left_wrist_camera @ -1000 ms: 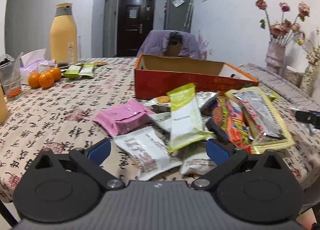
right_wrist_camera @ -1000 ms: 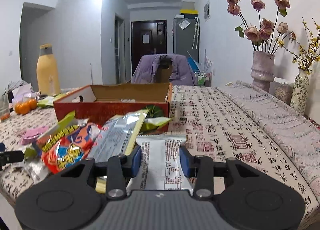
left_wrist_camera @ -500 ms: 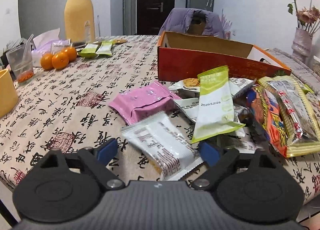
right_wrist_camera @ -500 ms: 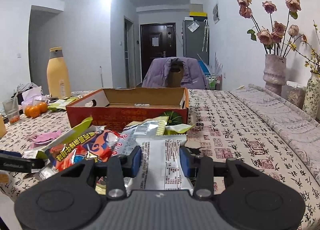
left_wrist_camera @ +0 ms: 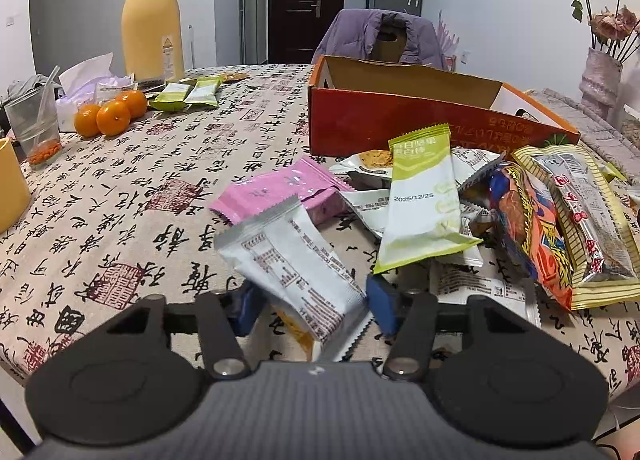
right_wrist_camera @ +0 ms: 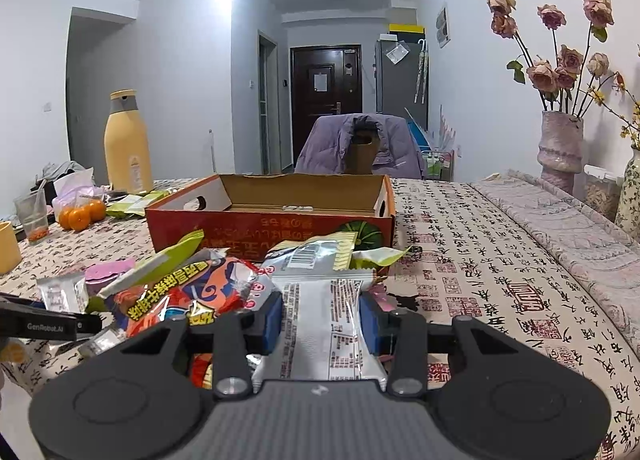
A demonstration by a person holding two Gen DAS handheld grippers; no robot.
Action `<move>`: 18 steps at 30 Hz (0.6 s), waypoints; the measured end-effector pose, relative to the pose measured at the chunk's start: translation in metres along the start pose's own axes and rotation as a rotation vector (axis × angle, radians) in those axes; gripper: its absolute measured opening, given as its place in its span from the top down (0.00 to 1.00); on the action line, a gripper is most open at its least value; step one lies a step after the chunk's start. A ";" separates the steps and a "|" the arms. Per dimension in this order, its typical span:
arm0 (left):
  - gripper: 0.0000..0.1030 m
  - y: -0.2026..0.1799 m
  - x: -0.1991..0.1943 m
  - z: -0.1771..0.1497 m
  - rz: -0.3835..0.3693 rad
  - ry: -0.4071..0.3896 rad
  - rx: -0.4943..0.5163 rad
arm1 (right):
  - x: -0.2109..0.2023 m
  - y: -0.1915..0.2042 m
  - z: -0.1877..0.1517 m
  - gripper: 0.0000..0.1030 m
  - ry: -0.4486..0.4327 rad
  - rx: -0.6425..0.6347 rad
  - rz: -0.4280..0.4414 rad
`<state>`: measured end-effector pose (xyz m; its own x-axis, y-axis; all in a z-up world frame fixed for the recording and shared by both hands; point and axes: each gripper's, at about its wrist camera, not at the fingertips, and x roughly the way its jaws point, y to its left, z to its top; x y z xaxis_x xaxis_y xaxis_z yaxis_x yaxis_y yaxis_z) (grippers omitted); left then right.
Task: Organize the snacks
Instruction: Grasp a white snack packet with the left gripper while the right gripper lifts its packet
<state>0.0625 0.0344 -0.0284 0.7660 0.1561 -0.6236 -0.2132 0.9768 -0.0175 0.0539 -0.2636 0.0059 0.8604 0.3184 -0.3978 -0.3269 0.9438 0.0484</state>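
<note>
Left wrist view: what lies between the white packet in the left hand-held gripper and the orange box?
In the left wrist view, a pink packet lies on the tablecloth between the white packet and the orange box; the left hand-held gripper has just been closing around the white packet.

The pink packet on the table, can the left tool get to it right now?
Probably not yet. The left tool has just been closing on a white packet, which sits between its pads. The pink packet lies uncovered just beyond, so the path looks free once that white packet is dropped off.
</note>
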 end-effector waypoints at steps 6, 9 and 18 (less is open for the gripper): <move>0.75 0.007 -0.003 0.001 -0.039 -0.004 -0.020 | -0.002 0.004 0.000 0.62 -0.001 -0.006 0.007; 0.83 0.009 -0.005 0.002 -0.053 -0.014 -0.019 | -0.003 0.005 0.000 0.62 -0.001 -0.008 0.009; 0.83 0.012 -0.009 0.004 -0.054 -0.057 -0.005 | -0.004 0.008 0.000 0.62 -0.001 -0.015 0.011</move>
<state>0.0551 0.0449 -0.0199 0.8096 0.1109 -0.5764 -0.1731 0.9834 -0.0540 0.0474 -0.2573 0.0076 0.8575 0.3285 -0.3960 -0.3417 0.9390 0.0391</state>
